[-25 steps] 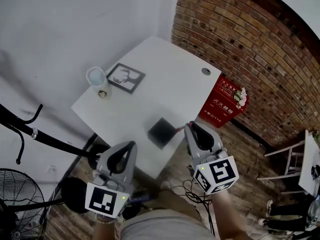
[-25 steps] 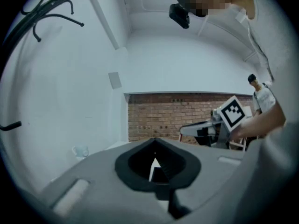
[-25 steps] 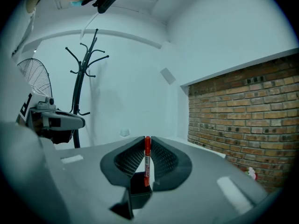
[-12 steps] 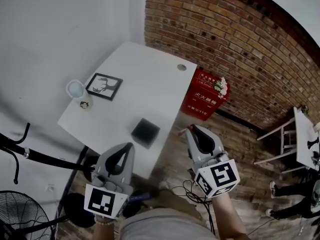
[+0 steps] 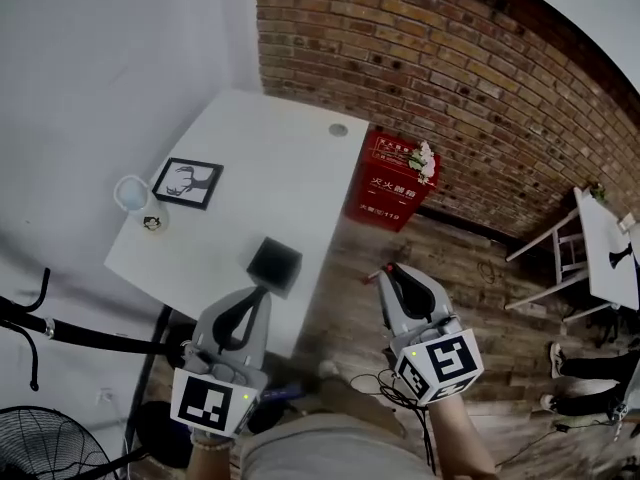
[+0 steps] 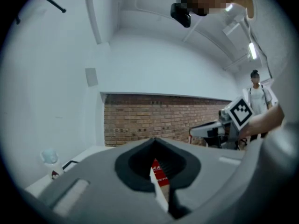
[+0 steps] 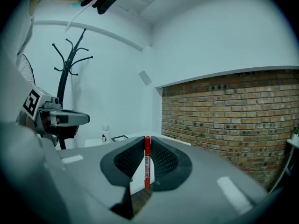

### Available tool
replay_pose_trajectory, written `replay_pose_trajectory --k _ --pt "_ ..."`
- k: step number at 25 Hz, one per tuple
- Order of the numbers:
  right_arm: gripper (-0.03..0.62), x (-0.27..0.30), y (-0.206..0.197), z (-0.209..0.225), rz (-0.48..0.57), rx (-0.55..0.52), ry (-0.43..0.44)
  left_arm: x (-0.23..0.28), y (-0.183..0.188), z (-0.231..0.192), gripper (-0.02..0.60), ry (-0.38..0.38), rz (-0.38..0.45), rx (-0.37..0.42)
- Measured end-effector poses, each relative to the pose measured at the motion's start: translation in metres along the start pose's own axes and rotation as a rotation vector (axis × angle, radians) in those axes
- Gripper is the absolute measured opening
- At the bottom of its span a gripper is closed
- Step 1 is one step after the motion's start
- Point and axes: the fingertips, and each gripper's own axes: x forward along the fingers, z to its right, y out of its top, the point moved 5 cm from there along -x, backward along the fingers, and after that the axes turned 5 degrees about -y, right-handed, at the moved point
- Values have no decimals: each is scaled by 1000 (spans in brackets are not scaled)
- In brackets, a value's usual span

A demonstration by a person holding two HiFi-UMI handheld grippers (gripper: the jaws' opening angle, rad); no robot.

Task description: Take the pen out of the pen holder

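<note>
Jaws of the right gripper (image 7: 146, 143) clamped on the pen (image 7: 147, 161): red barrel upright between the two pads, tip poking just above them. Jaws of the left gripper (image 6: 154, 146) pressed together, nothing held; only a sliver of background shows through below the tips.

Head view: the right gripper (image 5: 389, 272) hangs off the table, over the wooden floor (image 5: 470, 268), with a speck of red at its tips. The pen is out of the pen holder (image 5: 274, 265) and well apart from it. The holder, a black square box, sits left of the right jaws and just ahead of the left gripper (image 5: 263, 292) tips, close to the near edge of the white table (image 5: 275, 158).

Open room: bare tabletop beyond the holder, stretching ahead of the left jaws. A picture frame (image 5: 187, 182) and a clear cup (image 5: 131, 192) lie further ahead and to the left, near the table's left edge. Ahead of the right jaws the floor is open up to the red box (image 5: 392, 182), which stands against the brick wall (image 5: 450, 78) beside the table's far right corner. White furniture legs (image 5: 560, 263) stand well to the right.
</note>
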Motion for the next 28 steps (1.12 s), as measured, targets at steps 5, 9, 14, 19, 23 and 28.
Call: replay_pose_trajectory --k 5,9,14,19,23,28 --pt "41 -7 -7 1 -8 28 -17 3 -2 3 -5 -17 -3 -1" --pt "41 -10 -7 3 -7 27 -17 6 0 6 -5 -21 22 21" --pt "41 -9 -5 2 -7 15 -4 6 2 7 -5 -14 26 30" --pt "41 -6 -4 0 -4 9 4 3 -3 8 -5 -4 -21 0" --pt "41 -5 -2 -1 1 7 9 2 0 7 -5 4 10 26" --pt "41 -4 3 -1 12 -2 13 2 2 7 -5 11 7 23"
